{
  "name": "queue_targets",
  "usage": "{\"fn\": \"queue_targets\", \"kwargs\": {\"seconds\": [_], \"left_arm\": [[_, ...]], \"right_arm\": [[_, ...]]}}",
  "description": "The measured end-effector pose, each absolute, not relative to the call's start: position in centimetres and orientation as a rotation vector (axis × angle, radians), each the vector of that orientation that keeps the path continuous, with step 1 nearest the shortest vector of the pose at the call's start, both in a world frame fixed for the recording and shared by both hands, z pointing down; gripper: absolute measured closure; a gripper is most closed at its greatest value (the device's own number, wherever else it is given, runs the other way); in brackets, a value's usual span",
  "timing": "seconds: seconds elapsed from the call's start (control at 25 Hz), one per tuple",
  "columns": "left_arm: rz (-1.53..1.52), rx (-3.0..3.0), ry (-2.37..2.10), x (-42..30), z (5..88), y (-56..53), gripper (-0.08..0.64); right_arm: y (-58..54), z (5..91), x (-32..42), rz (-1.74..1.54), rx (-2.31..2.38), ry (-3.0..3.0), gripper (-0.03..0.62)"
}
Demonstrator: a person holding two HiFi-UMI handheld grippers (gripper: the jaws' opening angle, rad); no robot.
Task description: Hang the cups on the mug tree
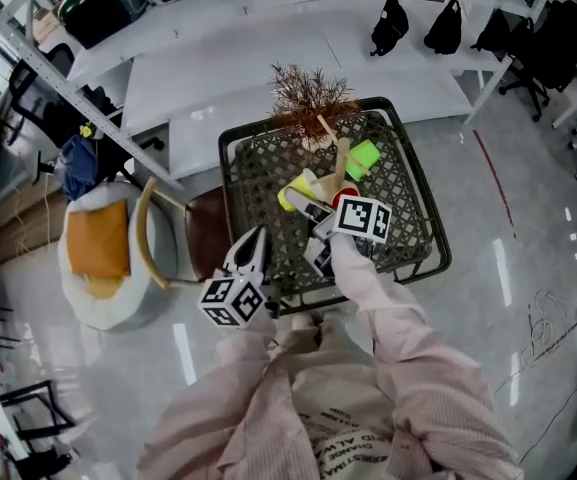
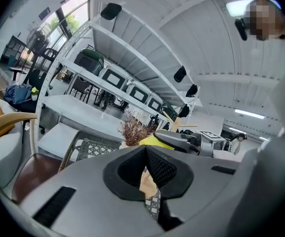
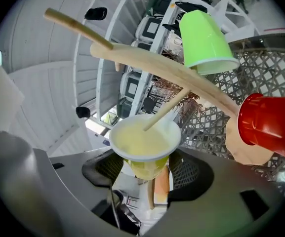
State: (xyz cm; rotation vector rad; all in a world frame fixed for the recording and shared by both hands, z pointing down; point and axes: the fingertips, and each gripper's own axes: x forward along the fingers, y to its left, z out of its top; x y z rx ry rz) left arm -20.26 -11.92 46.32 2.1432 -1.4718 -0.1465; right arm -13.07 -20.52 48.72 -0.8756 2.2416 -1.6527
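While the left gripper hangs by the near left corner of the mesh table, jaws pressed together on nothing, all the action is further right. The right gripper is pinching the yellow cup low on its body, jaws spread wide around it. The cup's mouth faces the mug tree, and one bare peg is poking right into the opening. So I'd call this one nearly on but not hung yet, since the gripper looks to be carrying it.

Further right, the green cup sits upside down on an upper peg and the red cup is on a lower one, so both look done to me. They're all plain handleless tumblers, smooth and tapered. The yellow one is pale inside with a white rim, so I'd guess it just slides over the peg.
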Motion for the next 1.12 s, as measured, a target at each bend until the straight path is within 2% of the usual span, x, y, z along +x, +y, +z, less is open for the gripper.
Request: {"fn": "queue_targets", "kwargs": {"seconds": [1.12], "left_arm": [[-0.111,2.186,-1.437,-17.5,45.9,-14.9,0.561]], "right_arm": [[-22.8,49.3,-10.1,-1.912,-0.622,1.672,0.308]]}}
